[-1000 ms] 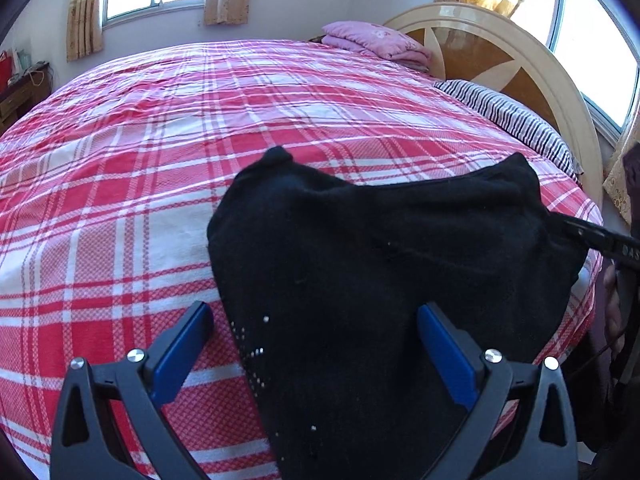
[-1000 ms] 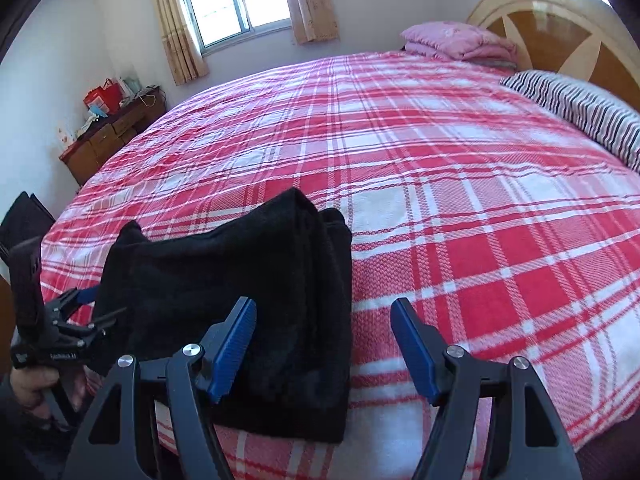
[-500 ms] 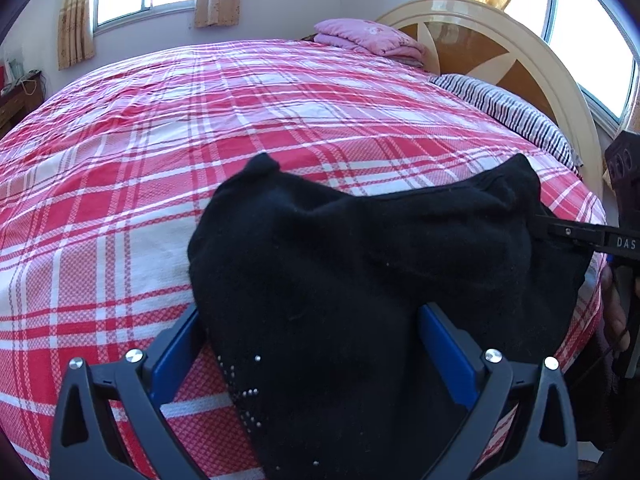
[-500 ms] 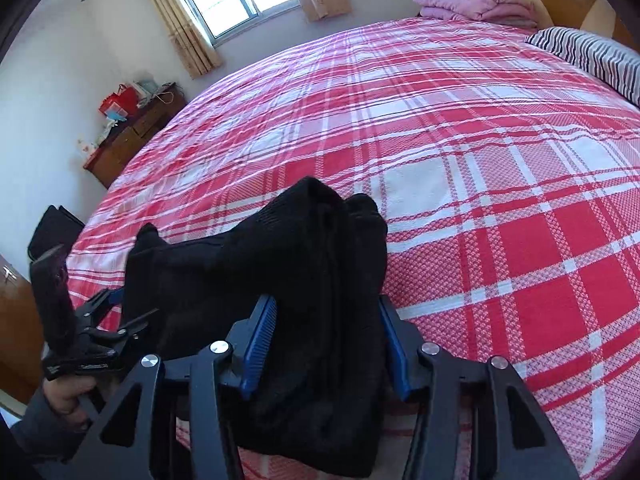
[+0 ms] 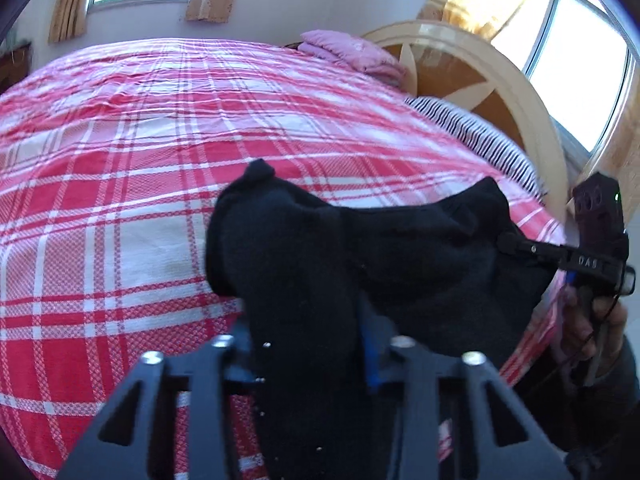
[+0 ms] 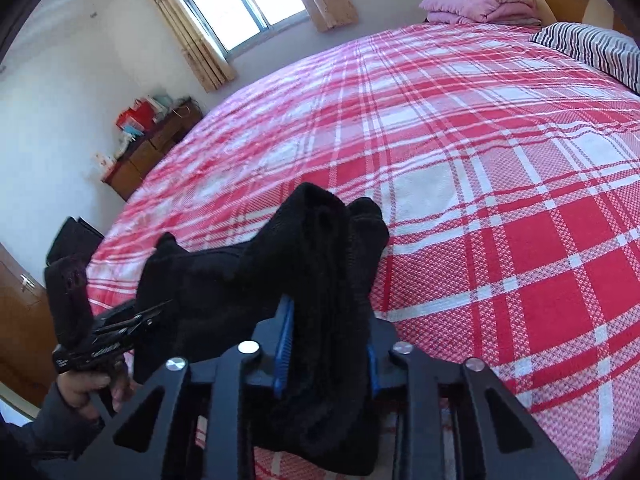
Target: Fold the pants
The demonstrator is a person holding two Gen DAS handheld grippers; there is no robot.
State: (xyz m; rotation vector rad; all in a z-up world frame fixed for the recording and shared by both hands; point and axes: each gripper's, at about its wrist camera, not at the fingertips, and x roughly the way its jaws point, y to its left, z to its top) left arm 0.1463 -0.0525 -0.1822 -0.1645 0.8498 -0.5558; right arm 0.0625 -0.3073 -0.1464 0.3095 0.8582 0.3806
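Observation:
Black pants (image 5: 400,248) lie folded in a bundle near the front edge of the red plaid bed (image 5: 120,200). My left gripper (image 5: 306,320) is closing on the bundle's left end, and its blue pads press into the bunched fabric. In the right wrist view, my right gripper (image 6: 328,320) is closing on the other end of the pants (image 6: 224,280), with thick cloth squeezed between its pads. Each gripper shows in the other's view: the right gripper (image 5: 516,246) at the pants' far corner, the left gripper (image 6: 160,312) at the left. The fabric hides both pairs of fingertips.
The plaid bedspread (image 6: 480,160) stretches away beyond the pants. A folded pink blanket (image 5: 352,54) and a striped pillow (image 5: 480,136) lie by the curved headboard (image 5: 480,80). A wooden cabinet (image 6: 148,152) stands against the far wall. A person's hand (image 6: 84,388) holds the left gripper.
Both grippers went from wide open beside the pants to closed over the cloth. The pants' ends have bunched up and risen between the pads.

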